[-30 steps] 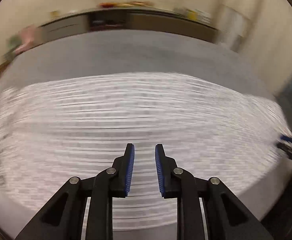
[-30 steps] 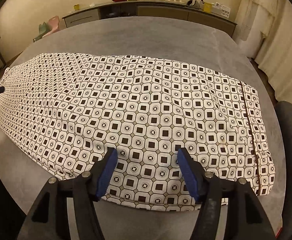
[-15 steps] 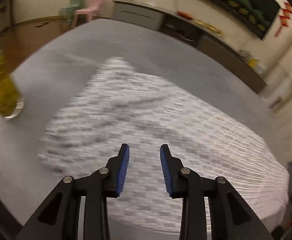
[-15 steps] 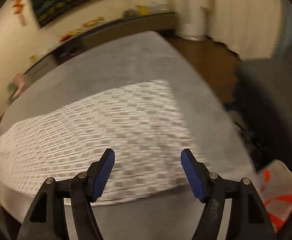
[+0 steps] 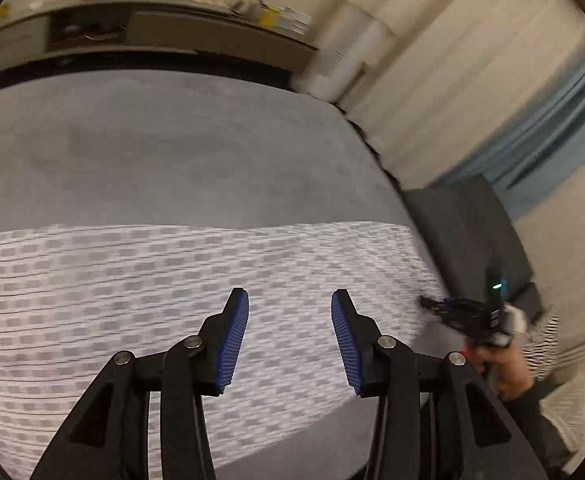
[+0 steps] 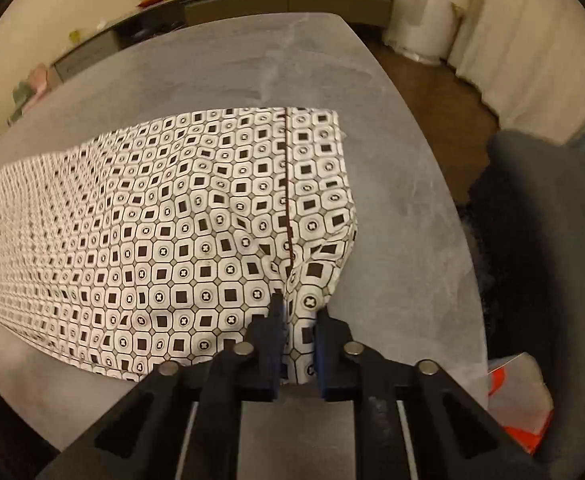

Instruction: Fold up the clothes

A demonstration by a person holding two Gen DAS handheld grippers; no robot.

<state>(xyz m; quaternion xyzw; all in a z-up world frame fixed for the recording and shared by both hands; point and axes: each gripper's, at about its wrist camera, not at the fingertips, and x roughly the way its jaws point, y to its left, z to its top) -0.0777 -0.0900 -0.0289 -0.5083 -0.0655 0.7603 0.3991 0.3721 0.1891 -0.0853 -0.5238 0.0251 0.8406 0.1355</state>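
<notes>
Tongs of the left hand (image 5: pixel 288 336) are seen spread wide and empty above the patterned cloth (image 5: pixel 140 304), whose print is smeared by motion blur in the left wrist view; half a second ago the same tongs were narrower and were aimed at the opposite end of the cloth, so a swing toward the right end has been made. Nothing is touched by them. At the right of that view the other hand (image 5: pixel 504 364) can be made out with its tool at the cloth's end.

In the right wrist view the change is plainer. The right tongs (image 6: pixel 298 332), which stood wide apart over the cloth a moment before, are now pressed together on the near right corner of the cloth (image 6: pixel 196 216), just beside the dark red seam line (image 6: pixel 287 184); fabric is puckered up between the blue pads (image 6: pixel 278 320). The cloth lies spread lengthwise on the grey surface (image 6: pixel 404 216), its far length running away to the left.

It is judged that one corner has been secured and that a second hold by the left tongs is wanted before any fold can be carried over.
</notes>
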